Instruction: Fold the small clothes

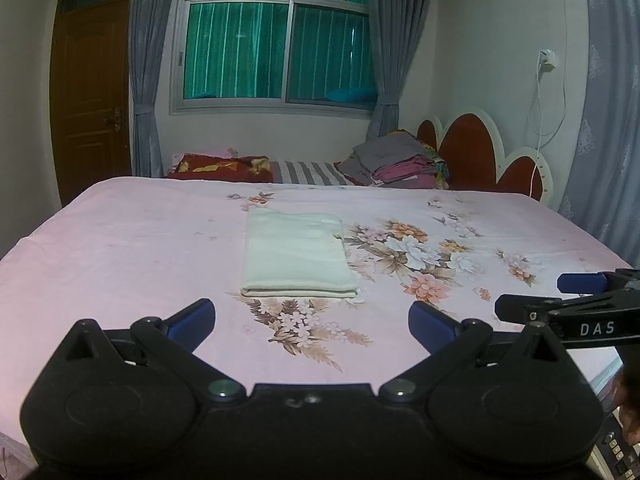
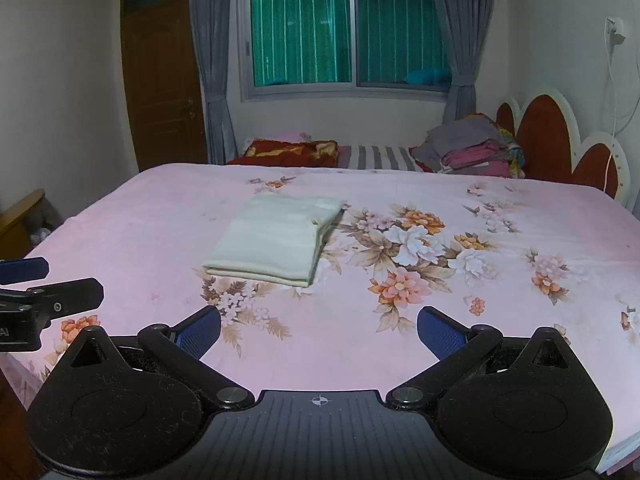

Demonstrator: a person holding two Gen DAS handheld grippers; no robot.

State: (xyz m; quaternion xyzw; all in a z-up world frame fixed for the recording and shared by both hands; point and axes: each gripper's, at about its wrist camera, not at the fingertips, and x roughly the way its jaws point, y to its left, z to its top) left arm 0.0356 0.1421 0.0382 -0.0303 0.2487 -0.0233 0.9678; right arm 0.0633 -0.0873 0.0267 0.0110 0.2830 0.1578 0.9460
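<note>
Cream folded cloth [image 1: 297,255] lies flat mid-frame on the pink floral bedsheet [image 1: 120,248] — neat rectangle, layered fold edge facing the cameras, stacked layers showing at its right side in the right wrist view [image 2: 276,238]. Left gripper [image 1: 312,318] and right gripper [image 2: 319,330] both sit low in frame, jaws spread wide and holding nothing, well short of the cloth. Clothes pile [image 1: 400,162] at upper right is too jumbled to sort into items — each gripper appears only partly, cut off at the other view's side edge.
</note>
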